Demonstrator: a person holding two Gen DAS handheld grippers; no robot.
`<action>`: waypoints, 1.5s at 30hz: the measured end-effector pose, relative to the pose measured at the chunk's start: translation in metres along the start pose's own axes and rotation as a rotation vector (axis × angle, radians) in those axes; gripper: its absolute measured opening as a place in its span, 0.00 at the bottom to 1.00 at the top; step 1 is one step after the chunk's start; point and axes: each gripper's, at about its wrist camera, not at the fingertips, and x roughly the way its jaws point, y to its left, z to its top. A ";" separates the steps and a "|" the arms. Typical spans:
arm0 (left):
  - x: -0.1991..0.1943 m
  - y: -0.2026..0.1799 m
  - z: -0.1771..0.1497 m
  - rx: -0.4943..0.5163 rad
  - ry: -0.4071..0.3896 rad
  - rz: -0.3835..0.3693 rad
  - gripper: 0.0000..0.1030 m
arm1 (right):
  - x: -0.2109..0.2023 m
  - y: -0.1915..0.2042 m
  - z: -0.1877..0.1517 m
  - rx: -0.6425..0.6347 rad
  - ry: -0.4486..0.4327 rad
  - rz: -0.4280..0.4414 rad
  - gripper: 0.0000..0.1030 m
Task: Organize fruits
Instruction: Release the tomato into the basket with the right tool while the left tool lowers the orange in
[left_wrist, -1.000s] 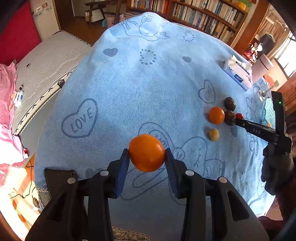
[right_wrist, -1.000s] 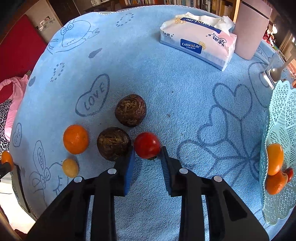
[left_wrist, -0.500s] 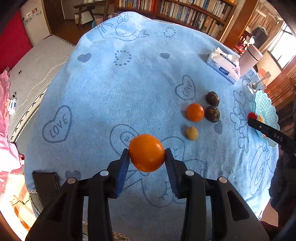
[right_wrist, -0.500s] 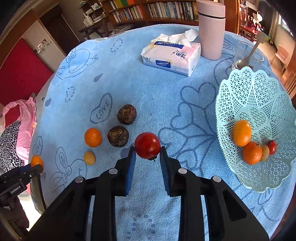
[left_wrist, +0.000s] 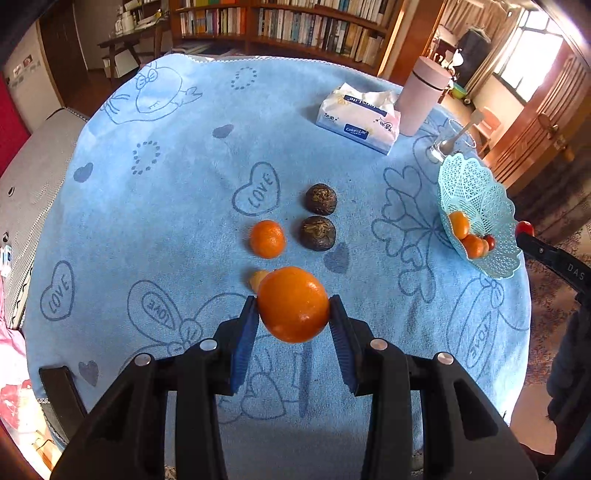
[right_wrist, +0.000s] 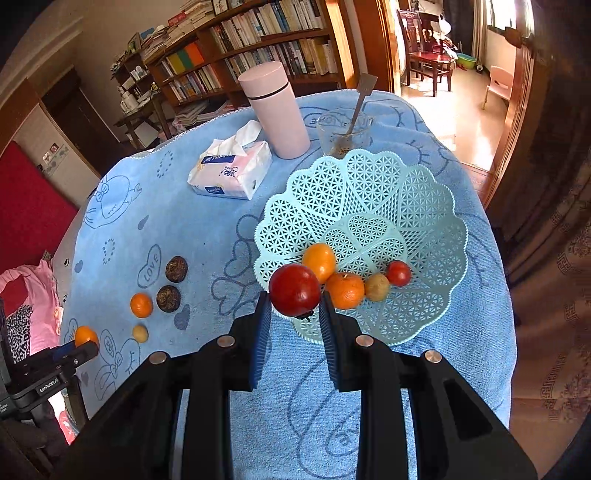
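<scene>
Basket, pale-green lattice plastic (right_wrist: 424, 206), is holding two oranges, a tan fruit, a small red one | right gripper (right_wrist: 294, 314) is pinching round red fruit (right_wrist: 294, 289) at its near rim | left gripper (left_wrist: 292, 321) is clamping large orange (left_wrist: 293, 304) above blue towel-covered table (left_wrist: 177, 206).

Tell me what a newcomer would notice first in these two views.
Each gripper holds fruit in the air: the left gripper clamps a big orange over the blue cloth, and the right gripper holds a red fruit at the near rim of the mint lattice basket. Four fruits lie in the basket.
</scene>
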 end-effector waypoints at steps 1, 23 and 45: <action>0.000 -0.005 0.000 0.003 -0.002 -0.004 0.38 | -0.002 -0.006 0.001 0.006 -0.003 -0.007 0.26; 0.011 -0.110 0.018 0.150 -0.026 -0.109 0.38 | -0.062 -0.087 -0.030 0.109 -0.055 -0.080 0.44; 0.063 -0.247 0.039 0.349 0.024 -0.238 0.38 | -0.093 -0.168 -0.071 0.235 -0.030 -0.168 0.44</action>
